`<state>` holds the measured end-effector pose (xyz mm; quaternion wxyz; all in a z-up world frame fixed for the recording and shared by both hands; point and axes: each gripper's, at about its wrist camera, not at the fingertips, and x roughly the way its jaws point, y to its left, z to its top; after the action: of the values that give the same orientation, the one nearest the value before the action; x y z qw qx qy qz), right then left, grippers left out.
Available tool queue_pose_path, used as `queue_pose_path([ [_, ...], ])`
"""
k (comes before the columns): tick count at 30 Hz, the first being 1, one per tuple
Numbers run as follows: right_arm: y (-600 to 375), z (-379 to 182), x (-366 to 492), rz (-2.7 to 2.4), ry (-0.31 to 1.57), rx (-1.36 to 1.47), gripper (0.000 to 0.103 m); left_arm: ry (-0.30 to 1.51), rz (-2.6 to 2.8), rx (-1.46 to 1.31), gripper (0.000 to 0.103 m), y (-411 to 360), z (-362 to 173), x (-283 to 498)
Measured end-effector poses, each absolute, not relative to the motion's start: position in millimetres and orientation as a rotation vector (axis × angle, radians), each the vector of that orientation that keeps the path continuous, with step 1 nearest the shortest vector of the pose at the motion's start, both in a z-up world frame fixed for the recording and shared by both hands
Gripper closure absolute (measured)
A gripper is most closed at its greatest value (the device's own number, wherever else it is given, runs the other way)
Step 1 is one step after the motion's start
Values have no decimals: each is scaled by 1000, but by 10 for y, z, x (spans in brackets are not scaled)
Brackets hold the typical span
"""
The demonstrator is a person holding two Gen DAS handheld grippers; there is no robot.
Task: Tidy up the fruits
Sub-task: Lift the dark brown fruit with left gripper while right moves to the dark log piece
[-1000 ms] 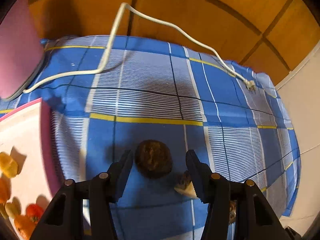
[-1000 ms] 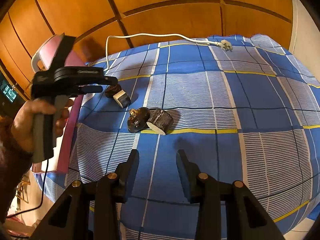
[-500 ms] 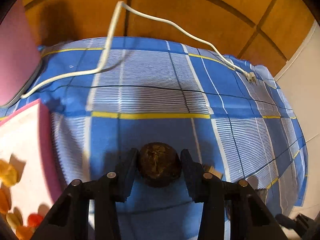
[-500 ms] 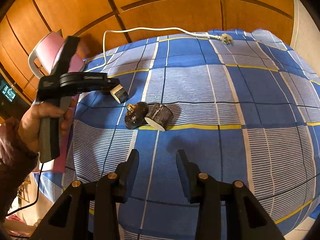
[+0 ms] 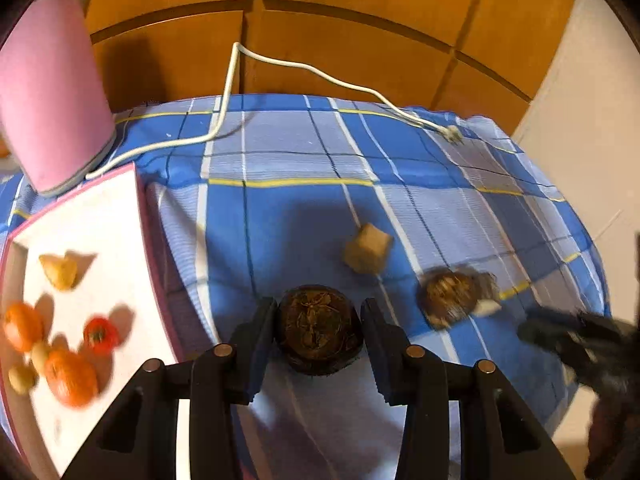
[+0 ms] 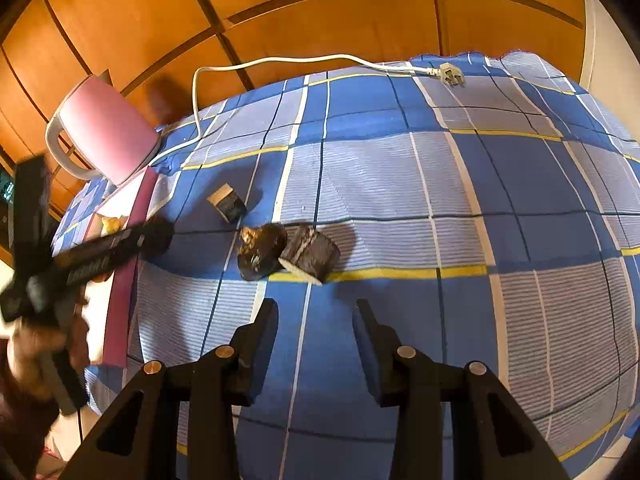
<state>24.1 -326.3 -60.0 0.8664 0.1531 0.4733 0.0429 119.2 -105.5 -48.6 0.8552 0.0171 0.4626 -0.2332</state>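
Note:
My left gripper (image 5: 319, 326) is shut on a dark brown round fruit (image 5: 319, 328) and holds it above the blue checked cloth (image 5: 280, 220). A white tray with a pink rim (image 5: 100, 232) at the left holds orange and red fruits (image 5: 68, 372). A cut beige piece (image 5: 368, 249) and a dark brown fruit (image 5: 450, 298) lie on the cloth. My right gripper (image 6: 316, 334) is open and empty over the cloth, near two dark pieces (image 6: 288, 254). A small cut piece (image 6: 227, 203) lies beyond. The left gripper (image 6: 100, 252) shows blurred at the left.
A pink kettle (image 5: 48, 92) stands at the back left by the tray, also in the right wrist view (image 6: 106, 130). Its white cord and plug (image 6: 450, 74) lie across the back of the cloth. Wooden panels rise behind. The cloth drops off at the right edge.
My left gripper has lifted the dark round fruit off the cloth and swung left towards the tray. My right gripper has barely moved.

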Motion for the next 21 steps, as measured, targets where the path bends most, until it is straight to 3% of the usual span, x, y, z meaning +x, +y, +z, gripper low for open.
queue_pose_path([
  [21,-3218,-632,140,99,1016,268,64,984,-544,120,58,-1312,-757,507],
])
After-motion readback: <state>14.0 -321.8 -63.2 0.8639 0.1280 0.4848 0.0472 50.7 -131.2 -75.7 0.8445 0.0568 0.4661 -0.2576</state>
